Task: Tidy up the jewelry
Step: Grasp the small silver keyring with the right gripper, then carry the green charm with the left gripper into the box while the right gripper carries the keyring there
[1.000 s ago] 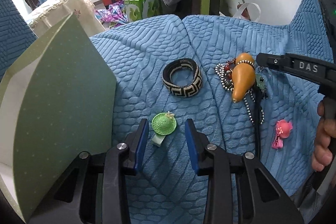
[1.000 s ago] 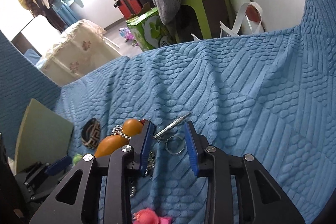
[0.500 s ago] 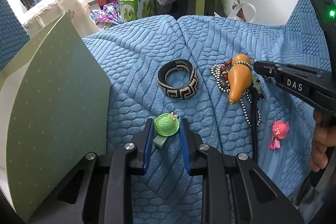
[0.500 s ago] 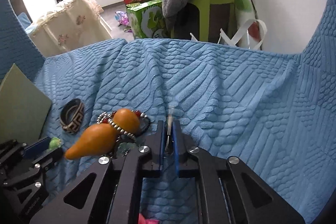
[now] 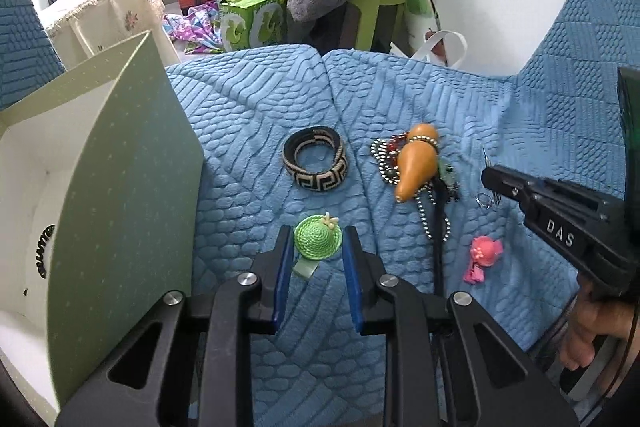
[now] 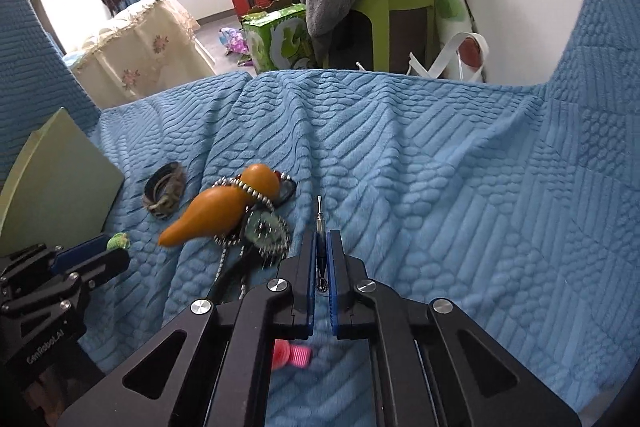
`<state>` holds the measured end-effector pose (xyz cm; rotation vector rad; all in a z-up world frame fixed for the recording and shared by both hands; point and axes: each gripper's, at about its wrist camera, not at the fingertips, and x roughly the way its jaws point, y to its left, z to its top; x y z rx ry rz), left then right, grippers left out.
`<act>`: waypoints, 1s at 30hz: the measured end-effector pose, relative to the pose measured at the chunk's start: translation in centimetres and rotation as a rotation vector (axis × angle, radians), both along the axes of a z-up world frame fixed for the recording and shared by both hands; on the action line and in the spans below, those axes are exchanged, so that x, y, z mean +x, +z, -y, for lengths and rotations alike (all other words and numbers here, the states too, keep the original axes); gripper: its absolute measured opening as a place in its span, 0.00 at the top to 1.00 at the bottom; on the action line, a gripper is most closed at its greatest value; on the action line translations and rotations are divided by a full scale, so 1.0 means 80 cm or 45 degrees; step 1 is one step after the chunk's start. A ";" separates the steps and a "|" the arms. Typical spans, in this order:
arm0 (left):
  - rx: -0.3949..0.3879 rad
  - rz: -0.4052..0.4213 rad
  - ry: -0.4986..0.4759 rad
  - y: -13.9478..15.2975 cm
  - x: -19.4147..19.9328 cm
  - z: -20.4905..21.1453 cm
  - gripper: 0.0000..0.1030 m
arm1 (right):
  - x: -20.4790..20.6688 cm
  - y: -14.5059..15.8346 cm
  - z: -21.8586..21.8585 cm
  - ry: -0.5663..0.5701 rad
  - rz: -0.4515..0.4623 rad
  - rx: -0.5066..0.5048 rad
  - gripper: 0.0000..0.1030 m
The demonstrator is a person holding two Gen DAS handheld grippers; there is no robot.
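Left hand-held gripper: jaws closed onto green hat clip. Right hand-held gripper: clamped on thin metal pin; gourd pendant left.

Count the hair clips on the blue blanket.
2. A green hat clip lies between the left tool's fingers; a pink clip sits right of it, below the right tool. Others may be hidden in the box.
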<state>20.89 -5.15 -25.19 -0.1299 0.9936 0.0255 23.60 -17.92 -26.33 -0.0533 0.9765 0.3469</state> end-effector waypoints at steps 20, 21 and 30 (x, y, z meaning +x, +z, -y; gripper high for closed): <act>-0.110 0.054 -0.055 0.043 -0.046 0.003 0.76 | -0.096 0.041 0.002 -0.032 0.019 0.078 0.97; -0.117 0.057 -0.056 0.045 -0.048 0.002 0.76 | -0.101 0.044 0.002 -0.033 0.018 0.085 0.97; -0.140 0.112 -0.086 0.092 -0.072 -0.009 0.76 | -0.134 0.079 -0.014 -0.053 0.008 0.113 0.97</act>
